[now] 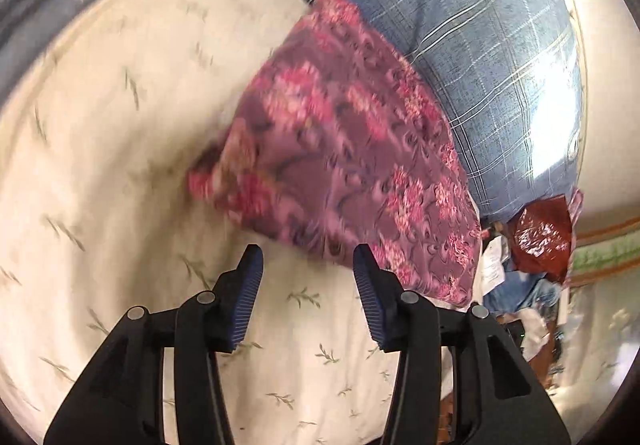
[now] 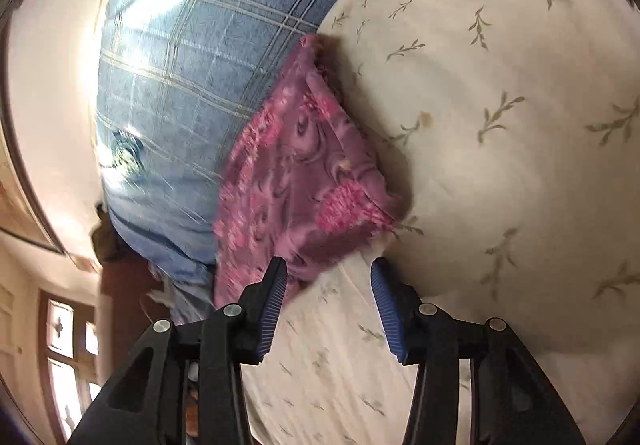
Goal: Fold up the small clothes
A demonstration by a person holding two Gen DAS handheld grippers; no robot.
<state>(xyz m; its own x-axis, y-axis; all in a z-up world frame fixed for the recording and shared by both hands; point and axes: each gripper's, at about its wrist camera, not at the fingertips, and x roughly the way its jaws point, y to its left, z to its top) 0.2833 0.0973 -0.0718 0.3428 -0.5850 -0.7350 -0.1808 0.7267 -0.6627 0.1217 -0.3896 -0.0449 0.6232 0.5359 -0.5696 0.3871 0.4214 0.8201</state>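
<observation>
Left wrist: floral cloth (image 1: 344,161) on sheet (image 1: 120,165)

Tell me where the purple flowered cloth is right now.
The purple flowered cloth lies on the cream sheet, with its far edge against the blue checked pillow. In both wrist views it is just ahead of the open tools, not held.

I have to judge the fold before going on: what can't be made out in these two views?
- Purple floral cloth: left wrist view, motion blur hides its layers.
- Its near edge: right wrist view, behind the right gripper finger.
- Clutter around the red plastic bag: too small, at the frame edge.
- Blue plaid pillow: glare washes part out.
</observation>
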